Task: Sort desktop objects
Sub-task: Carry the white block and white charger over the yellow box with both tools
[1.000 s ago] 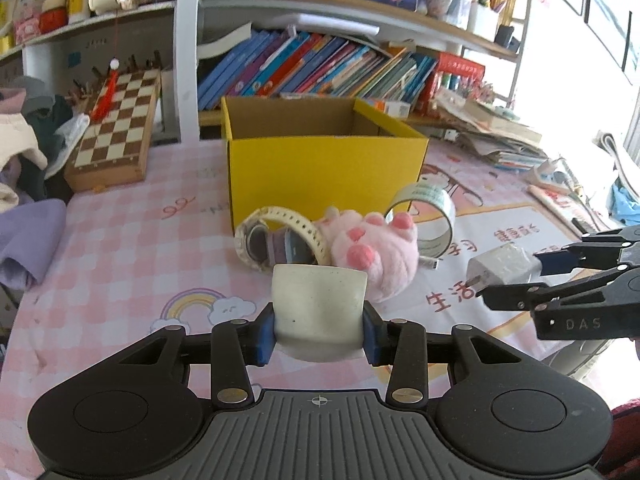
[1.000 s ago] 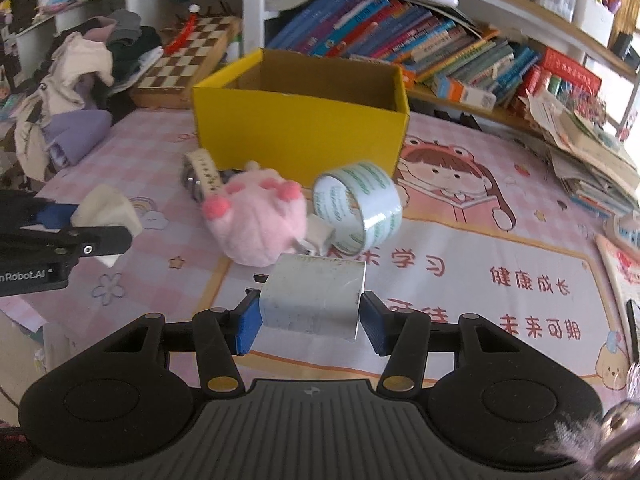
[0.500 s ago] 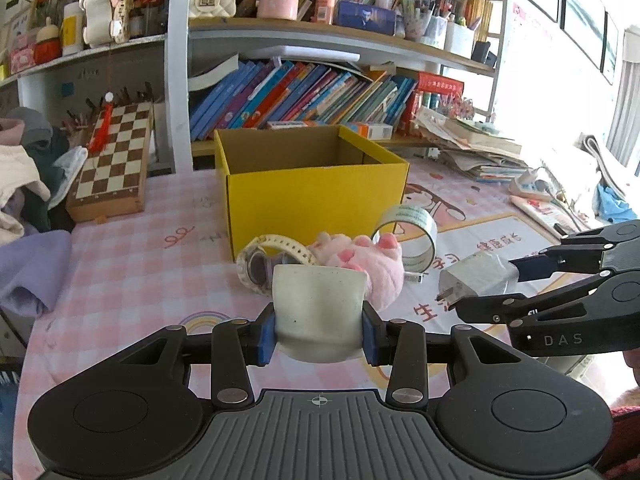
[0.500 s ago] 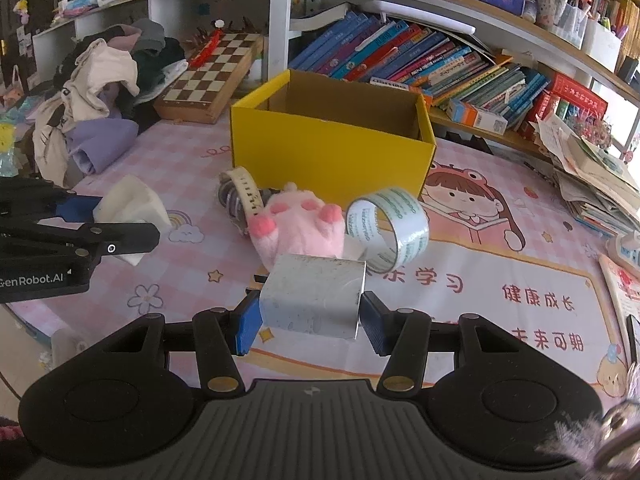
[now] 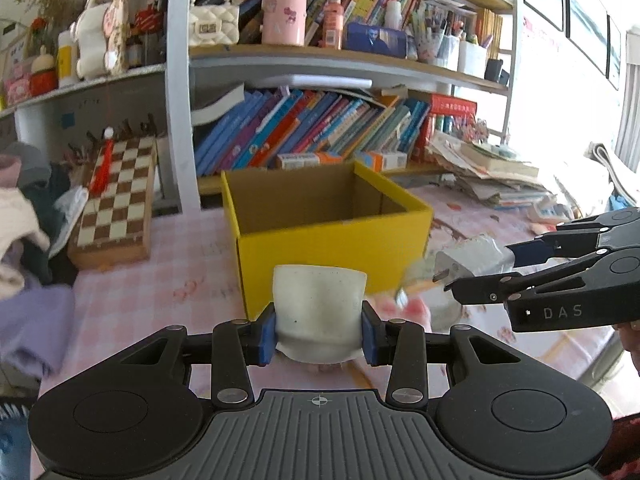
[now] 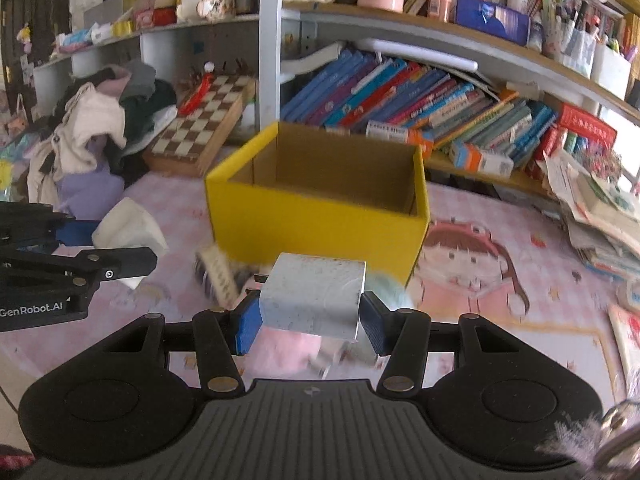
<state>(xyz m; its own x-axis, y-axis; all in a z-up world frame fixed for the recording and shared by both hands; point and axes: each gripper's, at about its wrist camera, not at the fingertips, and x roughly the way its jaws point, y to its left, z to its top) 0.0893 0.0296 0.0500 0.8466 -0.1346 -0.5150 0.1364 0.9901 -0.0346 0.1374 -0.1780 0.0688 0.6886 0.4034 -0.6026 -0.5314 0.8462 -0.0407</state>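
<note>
While the yellow box [image 5: 332, 236] ahead looks empty, the left gripper [image 5: 319, 334] clamps a white eraser [image 5: 319, 304], the right gripper [image 6: 310, 322] a charger [image 6: 314, 294], with a plush toy [image 6: 288, 346], tape and watch unsorted below.

Two wrist-mounted fisheye cameras look forward and slightly down along their own fingers across a pink desk toward a shelf wall. The left view sits close behind the left gripper [image 5: 319, 334], facing the near wall of the yellow box [image 5: 332, 256], with the right gripper [image 5: 472, 280] entering from the right edge. The right view sits close behind the right gripper [image 6: 310, 320], facing the same box [image 6: 316, 224] from further right, with the left gripper [image 6: 120, 252] at its left edge. Both share the box, the chessboard [image 5: 116, 204] and the books [image 6: 400, 96].
</note>
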